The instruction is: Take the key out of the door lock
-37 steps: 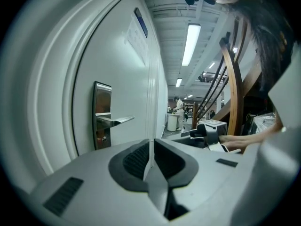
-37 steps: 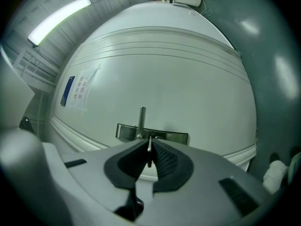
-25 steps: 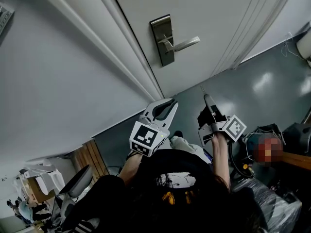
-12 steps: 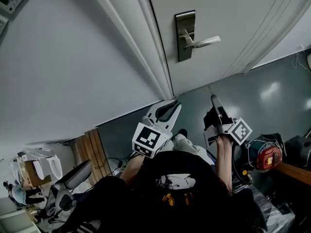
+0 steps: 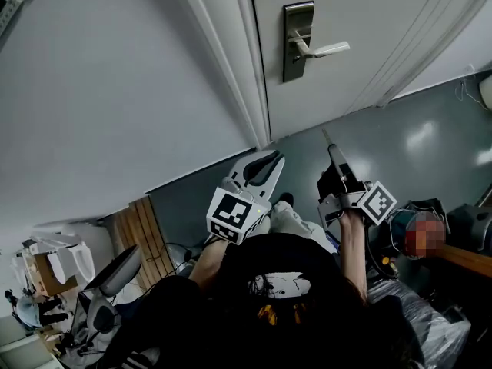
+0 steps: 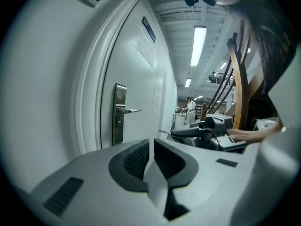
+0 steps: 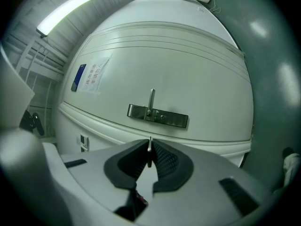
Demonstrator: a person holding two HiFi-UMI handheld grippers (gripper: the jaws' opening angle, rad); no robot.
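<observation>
Right gripper (image 5: 333,158) clamped on thin silver metal key (image 7: 149,149), prob. already out, well apart from brushed-steel lock plate (image 5: 297,43). Left gripper (image 5: 270,160) jaws together, empty, likewise apart. Advice: firm squeeze, no twisting.

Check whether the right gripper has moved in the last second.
No, hardly: in the head view the right gripper stays equally far right of the door's bottom corner; the camera itself swung.

I count two tools of mine, the left tool (image 5: 275,158) and the right tool (image 5: 330,149), one door (image 5: 369,14), one lock plate (image 5: 296,69), one lever (image 5: 327,50) and one key (image 5: 325,135).
</observation>
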